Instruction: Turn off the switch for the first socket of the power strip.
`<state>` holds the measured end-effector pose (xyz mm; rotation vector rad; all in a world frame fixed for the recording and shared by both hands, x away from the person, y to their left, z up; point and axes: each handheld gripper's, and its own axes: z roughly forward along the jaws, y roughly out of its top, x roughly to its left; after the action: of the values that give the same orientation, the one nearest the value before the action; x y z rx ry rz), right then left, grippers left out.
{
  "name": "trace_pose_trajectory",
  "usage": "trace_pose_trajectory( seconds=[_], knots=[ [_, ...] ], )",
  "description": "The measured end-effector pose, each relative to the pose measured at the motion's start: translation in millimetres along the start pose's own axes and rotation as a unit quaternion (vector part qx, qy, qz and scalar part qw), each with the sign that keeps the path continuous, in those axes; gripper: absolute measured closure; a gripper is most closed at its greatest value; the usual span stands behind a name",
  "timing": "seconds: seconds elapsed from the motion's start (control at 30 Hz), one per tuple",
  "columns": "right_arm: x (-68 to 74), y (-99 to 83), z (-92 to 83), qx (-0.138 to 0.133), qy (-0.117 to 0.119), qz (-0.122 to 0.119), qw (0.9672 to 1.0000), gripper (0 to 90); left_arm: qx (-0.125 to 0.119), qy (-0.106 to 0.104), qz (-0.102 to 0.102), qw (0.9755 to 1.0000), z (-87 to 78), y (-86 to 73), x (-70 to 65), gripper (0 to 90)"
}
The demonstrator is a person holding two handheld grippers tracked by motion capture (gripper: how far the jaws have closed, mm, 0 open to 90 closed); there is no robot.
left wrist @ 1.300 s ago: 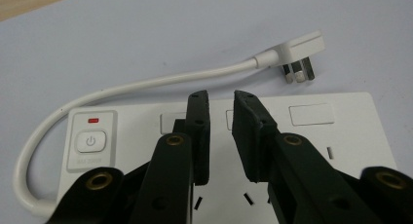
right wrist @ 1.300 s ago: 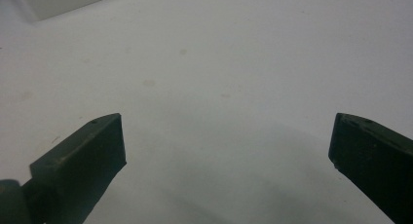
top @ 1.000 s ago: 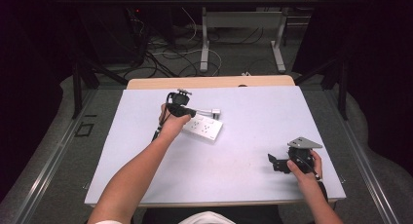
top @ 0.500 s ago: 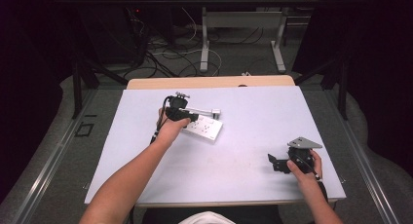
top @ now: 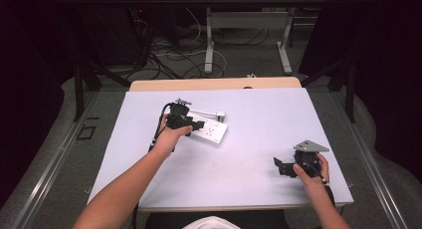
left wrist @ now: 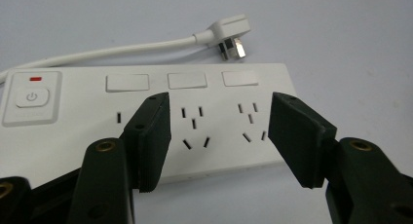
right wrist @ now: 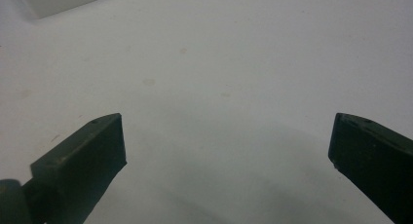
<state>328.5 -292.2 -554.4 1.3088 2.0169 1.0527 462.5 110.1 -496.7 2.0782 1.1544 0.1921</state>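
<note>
One power strip (left wrist: pixel 146 117), three sockets, one plug (left wrist: pixel 231 36); both tools, left (left wrist: pixel 219 131), right (right wrist: pixel 226 146), open.

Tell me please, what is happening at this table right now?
A person works at a table with a tool in each hand. The left tool hovers over a white power strip, and its jaws have just been opening, with nothing gripped between them. The strip's plug lies unplugged on the table just behind it. The right tool is open and idle over bare table near the front right corner.
</note>
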Motion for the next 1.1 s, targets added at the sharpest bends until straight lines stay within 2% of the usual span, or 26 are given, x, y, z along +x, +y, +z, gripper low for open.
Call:
trace_pose_trajectory(
  seconds=[0.1, 0.17, 0.23, 0.37, 0.5, 0.6, 0.73, 0.83, 0.93, 1.1],
  knots=[
    [-0.5, -0.1, -0.3, 0.001, 0.001, -0.003, 1.0000, 0.0, 0.001, -0.007, 0.003, 1.0000, -3.9, -3.4, -3.4, 39.9],
    [-0.6, -0.2, -0.3, 0.000, 0.001, -0.003, 1.0000, 0.0, -0.002, -0.011, -0.003, 0.9999, -5.8, -5.8, -4.9, 38.5],
    [-1.1, -0.1, -0.4, 0.000, 0.002, -0.005, 1.0000, 0.0, -0.006, -0.017, -0.012, 0.9998, -8.7, -8.9, -5.6, 34.4],
    [-0.3, -0.1, -0.5, 0.001, 0.001, -0.003, 1.0000, 0.0, -0.014, -0.014, -0.017, 0.9997, -15.2, -14.5, -5.9, 26.4],
    [-0.6, -0.1, -0.7, 0.002, 0.003, -0.003, 1.0000, 0.0, -0.017, -0.016, -0.035, 0.9991, -23.0, -20.4, -5.2, 17.7],
    [-0.7, -0.1, -0.6, 0.002, 0.005, -0.006, 1.0000, 0.0, -0.015, -0.015, -0.027, 0.9994, -29.3, -23.9, -4.5, 12.2],
    [0.5, 0.2, -0.7, 0.002, 0.003, -0.004, 1.0000, 0.0, -0.023, -0.019, -0.020, 0.9994, -38.2, -30.1, -4.1, 0.2],
    [0.4, 0.1, -0.8, 0.003, 0.003, -0.006, 1.0000, 0.0, -0.030, -0.011, -0.021, 0.9993, -45.1, -35.2, -3.4, 0.2],
    [0.3, 0.3, -0.5, 0.002, 0.004, -0.009, 1.0000, 0.0, -0.039, -0.016, -0.027, 0.9987, -51.0, -40.3, -2.1, 0.2],
    [0.3, 0.2, -0.2, -0.001, 0.002, -0.014, 0.9999, 0.0, -0.041, -0.027, -0.020, 0.9986, -58.1, -49.9, 0.4, 0.2]
  ],
)
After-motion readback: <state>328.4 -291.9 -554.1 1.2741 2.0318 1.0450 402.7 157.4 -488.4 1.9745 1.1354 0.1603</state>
